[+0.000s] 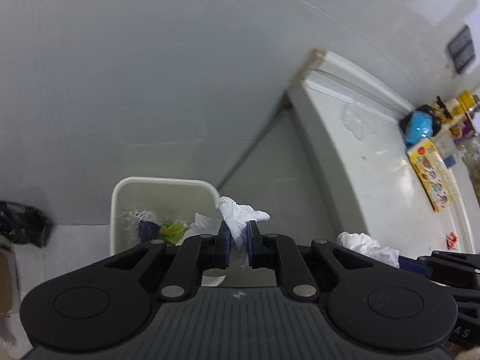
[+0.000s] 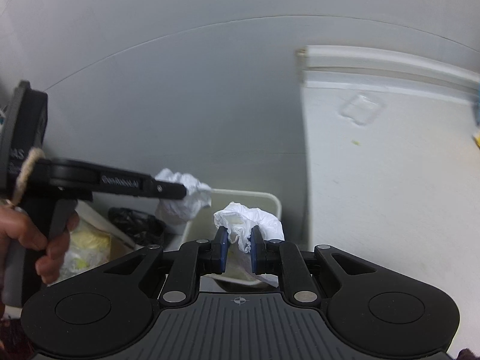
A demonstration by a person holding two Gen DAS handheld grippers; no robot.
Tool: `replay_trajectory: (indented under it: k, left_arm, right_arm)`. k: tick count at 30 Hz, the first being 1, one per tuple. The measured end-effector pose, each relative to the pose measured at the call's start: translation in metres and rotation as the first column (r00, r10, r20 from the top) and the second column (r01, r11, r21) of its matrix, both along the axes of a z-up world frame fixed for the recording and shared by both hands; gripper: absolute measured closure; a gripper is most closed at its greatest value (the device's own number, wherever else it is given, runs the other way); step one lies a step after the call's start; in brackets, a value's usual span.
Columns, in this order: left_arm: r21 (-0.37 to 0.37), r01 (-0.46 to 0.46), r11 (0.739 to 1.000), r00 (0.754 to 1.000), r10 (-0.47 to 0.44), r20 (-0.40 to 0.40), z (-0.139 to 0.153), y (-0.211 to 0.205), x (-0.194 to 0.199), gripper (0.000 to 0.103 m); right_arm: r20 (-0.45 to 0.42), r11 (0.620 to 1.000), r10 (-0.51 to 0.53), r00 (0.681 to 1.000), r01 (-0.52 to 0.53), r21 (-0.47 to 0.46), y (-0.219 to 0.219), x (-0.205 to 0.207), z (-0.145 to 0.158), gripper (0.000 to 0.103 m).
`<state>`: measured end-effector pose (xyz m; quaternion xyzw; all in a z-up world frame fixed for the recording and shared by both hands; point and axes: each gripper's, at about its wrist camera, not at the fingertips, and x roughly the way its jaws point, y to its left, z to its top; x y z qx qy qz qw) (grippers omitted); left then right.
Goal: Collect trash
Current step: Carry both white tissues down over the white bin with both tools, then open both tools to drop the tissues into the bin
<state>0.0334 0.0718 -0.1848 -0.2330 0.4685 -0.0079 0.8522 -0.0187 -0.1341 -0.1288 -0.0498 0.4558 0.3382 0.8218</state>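
Note:
My left gripper [image 1: 238, 234] is shut on a crumpled white tissue [image 1: 240, 214], held above the right rim of a white trash bin [image 1: 126, 192]. The bin holds paper, green scraps and dark wrappers. My right gripper [image 2: 238, 241] is shut on a second crumpled white tissue [image 2: 255, 216], hanging over the same bin [image 2: 277, 207]. In the right wrist view the left gripper [image 2: 186, 192] reaches in from the left with its tissue [image 2: 186, 195], held by a hand [image 2: 27, 234]. The right gripper's tissue [image 1: 369, 246] shows at the lower right of the left wrist view.
A white counter [image 1: 375, 156] runs along the right, bearing a yellow box [image 1: 433, 174], a blue object [image 1: 418, 127], bottles and a small red scrap [image 1: 451, 237]. A black bag [image 1: 21, 223] lies on the floor left of the bin. A grey wall stands behind.

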Motion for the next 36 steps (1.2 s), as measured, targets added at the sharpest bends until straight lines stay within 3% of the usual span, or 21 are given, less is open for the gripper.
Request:
replay_trajectory:
  k: [10,17,24,30,36]
  left_arm:
    - [-0.013,-0.103,0.995,0.992,0.102,-0.077,-0.048,0.037,-0.008,0.093]
    - [-0.011,-0.092,0.996,0.986,0.090,-0.137,-0.088,0.043,0.012,0.092]
    - [0.020,-0.065,0.998,0.982,0.068,-0.178,-0.111,0.045,0.026,0.092]
    - [0.045,-0.046,0.998,0.978,0.054,-0.202,-0.124,0.042,0.034,0.091]
    - [0.063,-0.018,0.998,0.979,0.031,-0.201,-0.122,0.040,0.039,0.087]
  right_arm:
    - [-0.135,0.992,0.108,0.985,-0.116,-0.054,0.070,0.021,-0.051,0.090]
    - [-0.293,0.993,0.016,0.956,-0.051,-0.111,0.110,0.071,-0.111,0.090]
    - [-0.383,0.983,-0.125,0.915,0.061,-0.176,0.119,0.106,-0.149,0.088]
    - [-0.409,0.978,-0.159,0.898,0.086,-0.191,0.122,0.106,-0.155,0.087]
    - [-0.446,0.980,-0.189,0.875,0.141,-0.140,0.120,0.121,-0.154,0.082]
